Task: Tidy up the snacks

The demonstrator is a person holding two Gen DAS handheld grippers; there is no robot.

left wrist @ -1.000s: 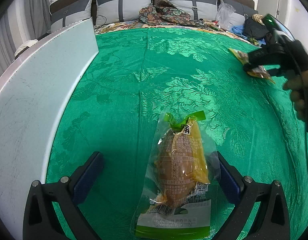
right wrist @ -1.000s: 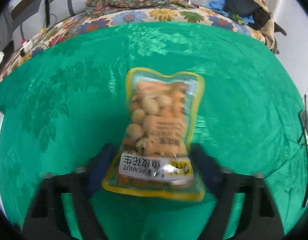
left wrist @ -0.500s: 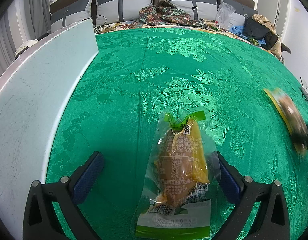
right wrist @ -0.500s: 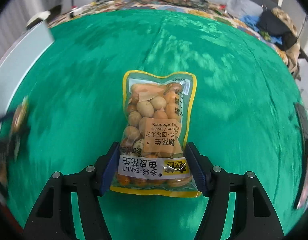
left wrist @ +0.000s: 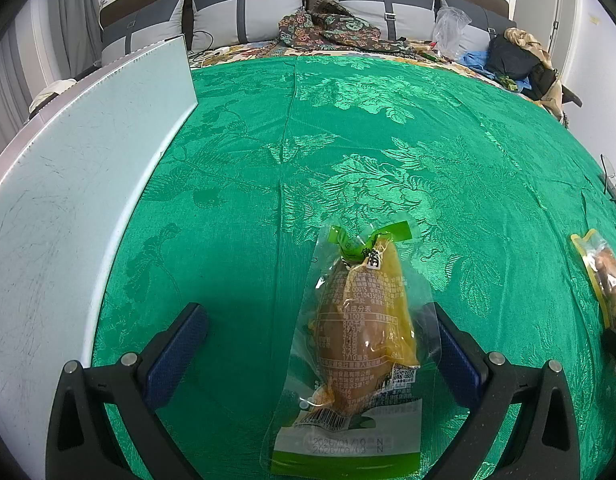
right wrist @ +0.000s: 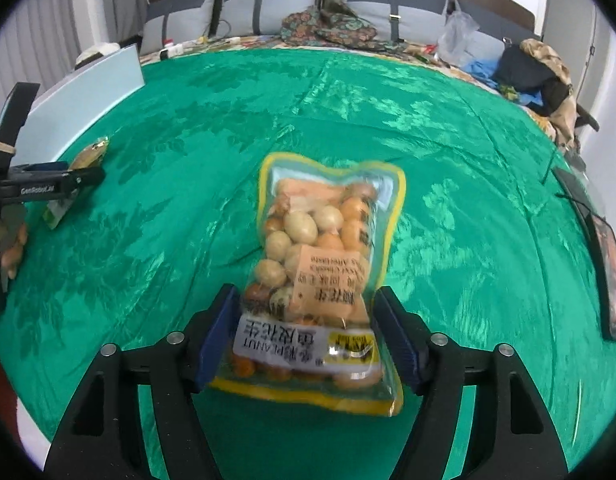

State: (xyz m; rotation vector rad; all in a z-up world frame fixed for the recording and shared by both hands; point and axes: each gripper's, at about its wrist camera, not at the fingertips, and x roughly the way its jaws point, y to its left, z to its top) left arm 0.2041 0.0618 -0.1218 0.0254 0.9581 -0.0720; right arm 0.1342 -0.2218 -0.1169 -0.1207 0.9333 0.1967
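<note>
**Right claw easing open around the peanut pack; left claw spread wide over a sealed snack**

The right gripper [right wrist: 308,336] has its blue pads on either side of the lower end of the peanut pack [right wrist: 328,272], a clear pouch with a yellow border and a white label band. Its jaws are opening at this moment; the left pad still looks to meet the pouch edge, while on the right side I cannot tell whether pad and pouch touch. The pouch stretches away from the claw over the green cloth [right wrist: 448,152].

The left gripper [left wrist: 320,344] stands with its jaws wide apart and clamps nothing. The vacuum-sealed snack [left wrist: 360,340], brown and yellow in clear film with green ends, lies flat on the cloth between the fingers, close against the right-hand pad and well apart from the left-hand one.

In the left wrist view the peanut pack shows at the far right edge. A pale board [left wrist: 79,184] lies along the cloth's left side. A dark phone [right wrist: 610,276] rests near its right edge.
</note>
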